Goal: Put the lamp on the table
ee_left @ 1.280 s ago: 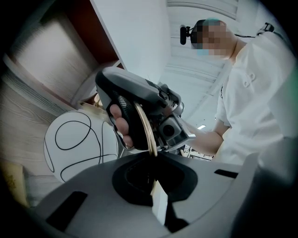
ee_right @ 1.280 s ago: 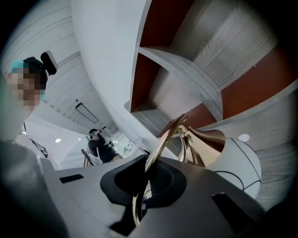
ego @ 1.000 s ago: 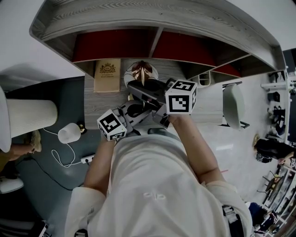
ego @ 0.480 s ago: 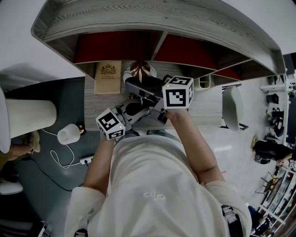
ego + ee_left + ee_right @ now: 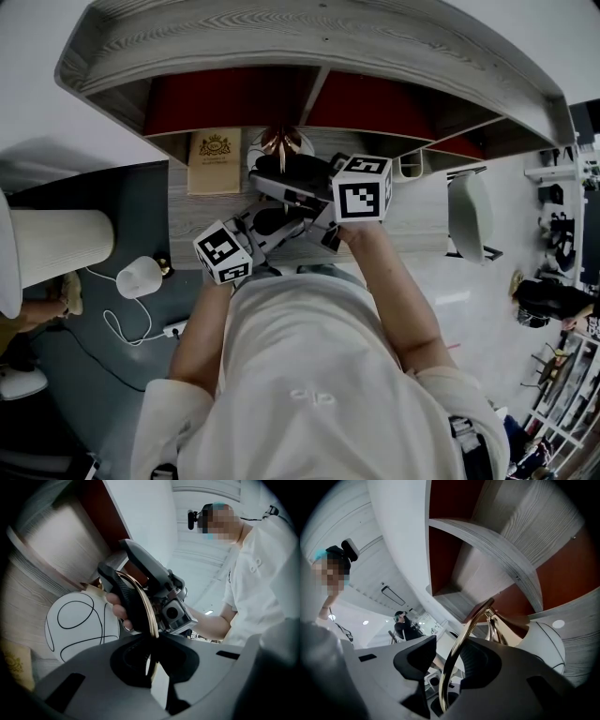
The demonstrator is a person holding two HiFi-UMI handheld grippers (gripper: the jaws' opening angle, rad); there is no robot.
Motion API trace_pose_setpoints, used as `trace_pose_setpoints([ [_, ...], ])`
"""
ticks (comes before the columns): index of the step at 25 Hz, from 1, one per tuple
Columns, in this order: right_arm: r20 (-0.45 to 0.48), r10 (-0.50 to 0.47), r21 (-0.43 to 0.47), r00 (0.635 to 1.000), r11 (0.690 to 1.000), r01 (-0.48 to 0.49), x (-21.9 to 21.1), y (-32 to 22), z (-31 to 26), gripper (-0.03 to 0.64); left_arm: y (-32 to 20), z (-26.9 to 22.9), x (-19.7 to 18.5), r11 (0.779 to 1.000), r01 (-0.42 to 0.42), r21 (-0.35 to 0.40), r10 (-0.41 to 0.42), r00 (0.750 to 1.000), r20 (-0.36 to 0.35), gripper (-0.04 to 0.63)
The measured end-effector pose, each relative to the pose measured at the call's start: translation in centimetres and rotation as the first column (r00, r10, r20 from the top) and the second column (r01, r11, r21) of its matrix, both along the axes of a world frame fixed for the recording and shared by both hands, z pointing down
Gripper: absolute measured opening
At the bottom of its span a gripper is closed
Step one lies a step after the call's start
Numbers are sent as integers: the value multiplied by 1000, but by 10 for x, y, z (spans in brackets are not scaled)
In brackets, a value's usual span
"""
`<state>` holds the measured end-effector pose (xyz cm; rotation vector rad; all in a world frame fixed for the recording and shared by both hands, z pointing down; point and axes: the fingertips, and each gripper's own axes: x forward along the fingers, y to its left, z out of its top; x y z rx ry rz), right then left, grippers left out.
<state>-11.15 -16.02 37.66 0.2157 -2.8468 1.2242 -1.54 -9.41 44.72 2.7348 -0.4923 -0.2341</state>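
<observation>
Grip status: left gripper is clamped on the thin gold hoop of the lamp, apparently to steady it while the right gripper lets go, its jaws opening with the same hoop between them. Lamp appears set down on the table beneath the shelf, its white globe just beyond both grippers.

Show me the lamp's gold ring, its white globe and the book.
gold ring (image 5: pixel 456 649), right gripper view, midway along its curved band.
white globe (image 5: pixel 75 651), left gripper view, on its lower front surface.
book (image 5: pixel 214 161), head view, middle of its cover.
</observation>
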Motion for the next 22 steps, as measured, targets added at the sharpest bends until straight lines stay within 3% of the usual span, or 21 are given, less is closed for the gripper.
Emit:
trace_pose_setpoints([
  [4,-15,21,-3,1000,1000,-21,8,-4,4,184,-1,3,-4,1000,14,-14,-15,1000,-9,22],
  [10,-33,50,-5,998,999,-50,28,-1,13,190,-2,8,-9,999,46,-27,-46,999,12,111],
  [19,-5,117,8,993,993,-117,62,5,14,186,0,7,-19,996,90,-30,-89,996,22,133],
  [22,8,158,36,987,987,-158,78,5,12,156,-2,5,-21,991,128,-31,-127,992,24,134],
])
